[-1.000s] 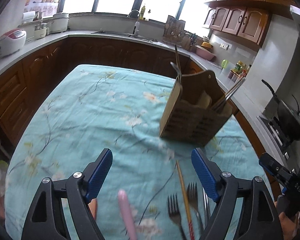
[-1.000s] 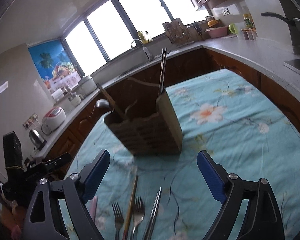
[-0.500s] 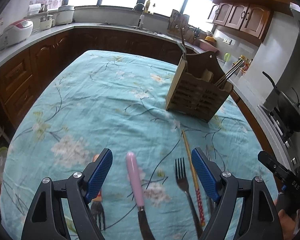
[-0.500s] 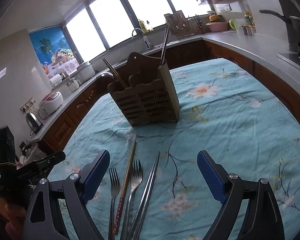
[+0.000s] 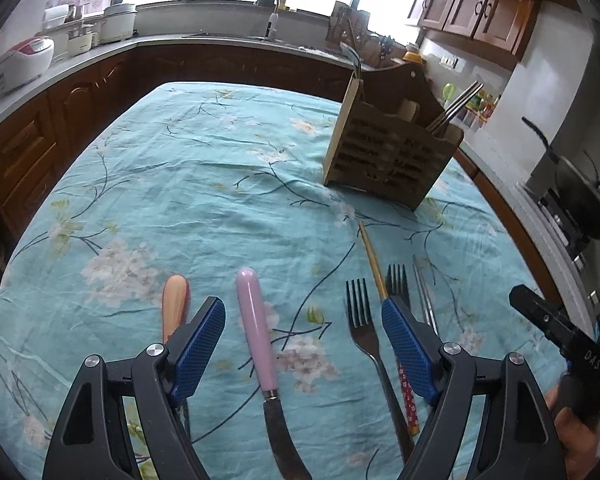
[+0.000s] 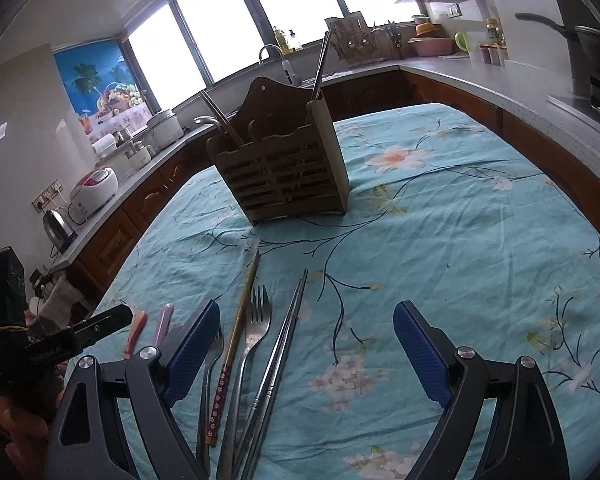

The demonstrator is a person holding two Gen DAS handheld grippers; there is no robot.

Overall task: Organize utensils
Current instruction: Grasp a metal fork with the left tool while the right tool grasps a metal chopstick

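On the left, my left gripper (image 5: pixel 303 334) is wide open and holds nothing. An orange-handled tool (image 5: pixel 175 305) lies just beside its left finger, and the pink-handled knife (image 5: pixel 257 338) lies between its fingers on the counter (image 5: pixel 180 184). Next come two forks (image 5: pixel 362 320), a patterned chopstick (image 5: pixel 380 280) and metal chopsticks (image 6: pixel 284 332). My right gripper (image 6: pixel 306 346) is wide open and empty too, over the metal chopsticks. The wooden holder (image 6: pixel 280 172) stands well ahead with a few things in it already. I think most of the job is left. The cloth on the right is bare, with lots of room. The counter edge is far.
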